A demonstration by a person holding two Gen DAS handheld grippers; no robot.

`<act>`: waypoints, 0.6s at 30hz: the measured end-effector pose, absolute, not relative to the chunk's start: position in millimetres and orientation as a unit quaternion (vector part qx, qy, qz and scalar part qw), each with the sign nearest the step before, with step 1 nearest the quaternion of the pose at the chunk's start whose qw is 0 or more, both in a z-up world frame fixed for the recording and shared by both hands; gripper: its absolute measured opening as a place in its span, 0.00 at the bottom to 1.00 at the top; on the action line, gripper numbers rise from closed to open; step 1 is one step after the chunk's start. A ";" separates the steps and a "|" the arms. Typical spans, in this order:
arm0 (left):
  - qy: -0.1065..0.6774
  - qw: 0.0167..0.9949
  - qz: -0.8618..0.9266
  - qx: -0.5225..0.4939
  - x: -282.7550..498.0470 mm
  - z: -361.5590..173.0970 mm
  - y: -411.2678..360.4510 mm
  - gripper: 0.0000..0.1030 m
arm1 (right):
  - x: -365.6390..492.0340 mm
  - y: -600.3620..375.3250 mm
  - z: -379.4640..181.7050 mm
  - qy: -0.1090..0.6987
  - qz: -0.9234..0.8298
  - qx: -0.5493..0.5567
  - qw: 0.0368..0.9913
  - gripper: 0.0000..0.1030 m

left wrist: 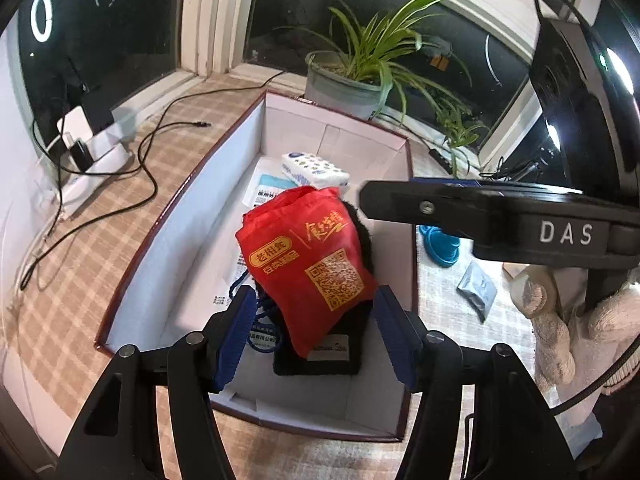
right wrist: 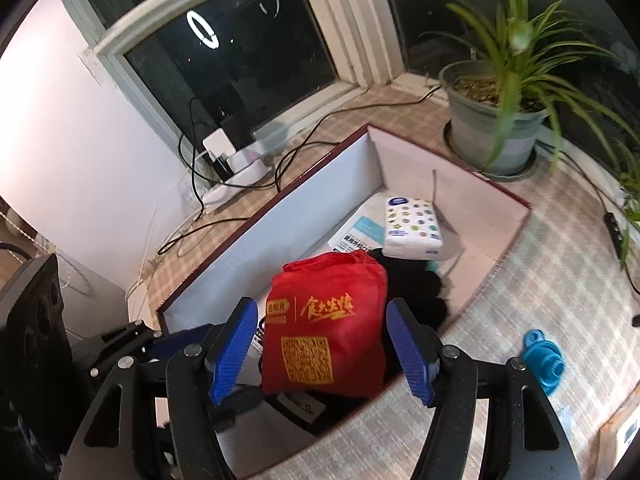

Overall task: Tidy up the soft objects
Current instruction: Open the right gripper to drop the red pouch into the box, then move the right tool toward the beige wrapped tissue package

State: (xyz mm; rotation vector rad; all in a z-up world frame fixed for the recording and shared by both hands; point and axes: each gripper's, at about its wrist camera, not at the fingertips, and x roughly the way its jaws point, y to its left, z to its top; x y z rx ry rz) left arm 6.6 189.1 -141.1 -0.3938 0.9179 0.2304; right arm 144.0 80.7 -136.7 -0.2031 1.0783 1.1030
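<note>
A red cloth bag [left wrist: 308,256] with yellow print and a QR code lies in the open white box [left wrist: 224,184], on top of a black fabric piece [left wrist: 320,360]. Behind it are a white tissue pack [left wrist: 316,170] with coloured dots and some paper leaflets. My left gripper [left wrist: 314,300] hovers open over the bag, and its blue pads [left wrist: 236,332] do not touch the bag. In the right wrist view my right gripper [right wrist: 320,312] is open too. The red bag [right wrist: 328,320] lies between its pads [right wrist: 408,348], with a gap on each side.
The box [right wrist: 280,216] has a dark red rim and stands on a checked cloth. A potted plant [right wrist: 492,136] stands behind it. Cables and a white charger [left wrist: 80,144] lie at the left. A blue plastic piece [right wrist: 542,360] and a grey sachet [left wrist: 478,288] lie at the right, near a gloved hand [left wrist: 560,320].
</note>
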 end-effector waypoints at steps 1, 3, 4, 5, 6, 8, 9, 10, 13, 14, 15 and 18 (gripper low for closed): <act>0.437 0.873 0.109 -0.187 5.3 -138.5 187.6 0.58 | 144.3 74.9 -135.4 0.484 0.497 -0.088 0.715 0.61; 0.432 0.876 0.108 -0.184 3.3 -134.3 184.2 0.59 | 145.6 59.6 -133.6 0.481 0.491 -0.080 0.722 0.62; 0.429 0.878 0.107 -0.182 2.3 -131.4 181.6 0.58 | 146.8 49.1 -133.0 0.479 0.487 -0.075 0.727 0.61; 0.427 0.880 0.105 -0.182 1.5 -129.6 179.8 0.58 | 148.2 42.6 -132.9 0.479 0.484 -0.071 0.729 0.61; 0.425 0.881 0.102 -0.182 0.6 -127.5 177.6 0.58 | 149.7 32.1 -132.7 0.480 0.478 -0.065 0.733 0.61; 0.421 0.884 0.095 -0.179 0.1 -123.2 170.8 0.59 | 152.0 12.3 -132.0 0.481 0.468 -0.053 0.739 0.61; 0.420 0.886 0.091 -0.176 0.1 -121.1 166.6 0.58 | 152.2 1.4 -131.5 0.481 0.463 -0.049 0.743 0.61; 0.419 0.887 0.087 -0.172 0.2 -119.3 162.3 0.58 | 152.5 -8.5 -131.1 0.480 0.457 -0.047 0.747 0.61; 0.417 0.891 0.071 -0.163 0.5 -113.7 147.7 0.58 | 152.1 -44.2 -129.3 0.474 0.434 -0.043 0.765 0.61; 0.416 0.893 0.064 -0.161 1.0 -111.6 142.4 0.58 | 152.4 -57.1 -129.0 0.474 0.427 -0.039 0.769 0.61; 0.415 0.894 0.058 -0.159 1.4 -109.7 137.6 0.58 | 153.2 -70.2 -129.1 0.474 0.419 -0.033 0.774 0.61; 0.413 0.897 0.036 -0.154 4.9 -104.2 121.6 0.58 | 155.8 -108.8 -129.9 0.476 0.393 -0.013 0.787 0.61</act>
